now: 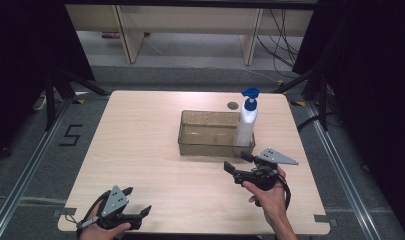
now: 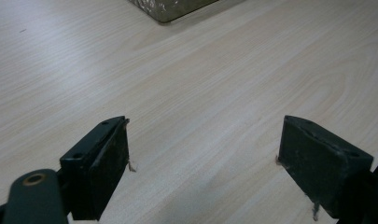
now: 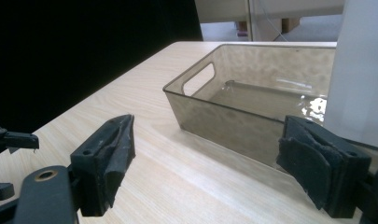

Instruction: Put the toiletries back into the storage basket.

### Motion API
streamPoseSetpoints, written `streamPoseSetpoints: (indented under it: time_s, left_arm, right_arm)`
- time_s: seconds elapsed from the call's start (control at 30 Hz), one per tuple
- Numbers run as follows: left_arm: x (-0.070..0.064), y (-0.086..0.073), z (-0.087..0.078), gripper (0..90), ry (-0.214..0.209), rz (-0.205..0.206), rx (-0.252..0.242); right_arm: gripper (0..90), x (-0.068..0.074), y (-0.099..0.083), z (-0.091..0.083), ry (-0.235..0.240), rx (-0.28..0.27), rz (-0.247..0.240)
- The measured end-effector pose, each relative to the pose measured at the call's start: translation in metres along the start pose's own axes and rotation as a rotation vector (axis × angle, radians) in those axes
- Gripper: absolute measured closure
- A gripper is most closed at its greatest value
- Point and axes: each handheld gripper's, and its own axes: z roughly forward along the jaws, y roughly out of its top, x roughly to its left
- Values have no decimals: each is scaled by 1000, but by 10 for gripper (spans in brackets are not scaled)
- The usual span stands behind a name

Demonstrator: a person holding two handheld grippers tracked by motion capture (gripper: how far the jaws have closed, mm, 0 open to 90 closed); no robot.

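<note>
So the white pump bottle [image 1: 246,125] with the blue pump head is standing upright inside the smoky see-through bin [image 1: 202,146], tucked into the bin's right end, near corner. The bin sits a bit past the middle of the bench [image 1: 140,150].

The right tool [image 1: 238,162] is just in front of that same corner of the bin, jaws spread wide with nothing between them. In the right gripper view the bottle [image 3: 359,70] looms as a white wall right behind the bin [image 3: 233,126] wall, so the tool is near but not touching either.

The left tool [image 1: 138,201] is way back from the bin at the near left edge of the bench, also wide open and empty, with bare wood between its jaws [image 2: 205,154].

What I'd worry about: the bottle is tall and narrow, so any nudge to its upper half would probably tip it over inside the bin or against the wall. Also the bin wall sits between the tool and the bottle's lower body, so coming in low could shove the whole bin instead. And that body looks smooth, so a shallow pinch might just slip.
</note>
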Motion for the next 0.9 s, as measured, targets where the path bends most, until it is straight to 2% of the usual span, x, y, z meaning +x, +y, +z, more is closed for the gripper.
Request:
streamPoseSetpoints:
  time_s: [0.07,0.1,0.13,0.2,0.3,0.33,0.4,0.43,0.47,0.5,0.57,0.6,0.63,0.7,0.73,0.77,0.83,0.9]
  left_arm:
    - [0,0,0,156,1,0,0]
    - [0,0,0,156,2,0,0]
    - [0,0,0,156,2,1,0]
    - [0,0,0,156,2,1,0]
    - [0,0,0,155,2,4,0]
    - [0,0,1,154,1,-5,0]
    - [0,-1,1,153,1,-5,0]
    - [0,-1,1,153,1,-5,0]
    - [0,-1,1,153,2,-4,-1]
    - [0,-1,1,153,1,-4,0]
    - [0,-1,1,153,2,-4,0]
    - [0,-1,1,153,1,-4,0]
    - [0,-1,1,153,1,-4,0]
    - [0,-1,1,153,1,-3,0]
    - [0,-1,1,153,1,-4,-1]
    - [0,-1,1,153,1,-3,-1]
    - [0,-1,1,153,2,-4,-1]
    - [0,-1,1,153,2,-4,-2]
  right_arm:
    - [190,1,-3,0,10,1,13]
    - [190,3,-4,-1,10,17,48]
    - [190,1,-5,0,12,5,11]
    - [190,0,-6,0,4,14,5]
    - [190,2,-11,0,19,22,33]
    - [190,3,-12,0,4,31,35]
    - [190,1,-14,0,8,19,10]
    - [189,3,-15,-1,12,36,40]
    - [187,3,-16,0,7,28,29]
    - [183,4,-17,-1,8,37,51]
    - [180,2,-18,-1,6,23,13]
    - [175,4,-19,-2,4,34,43]
    - [169,3,-19,-2,1,29,23]
    - [161,3,-20,-3,4,25,22]
    - [155,5,-21,-4,6,34,57]
    - [156,4,-22,-3,-1,30,27]
    - [156,4,-23,-4,8,27,14]
    - [156,6,-24,-5,12,36,33]
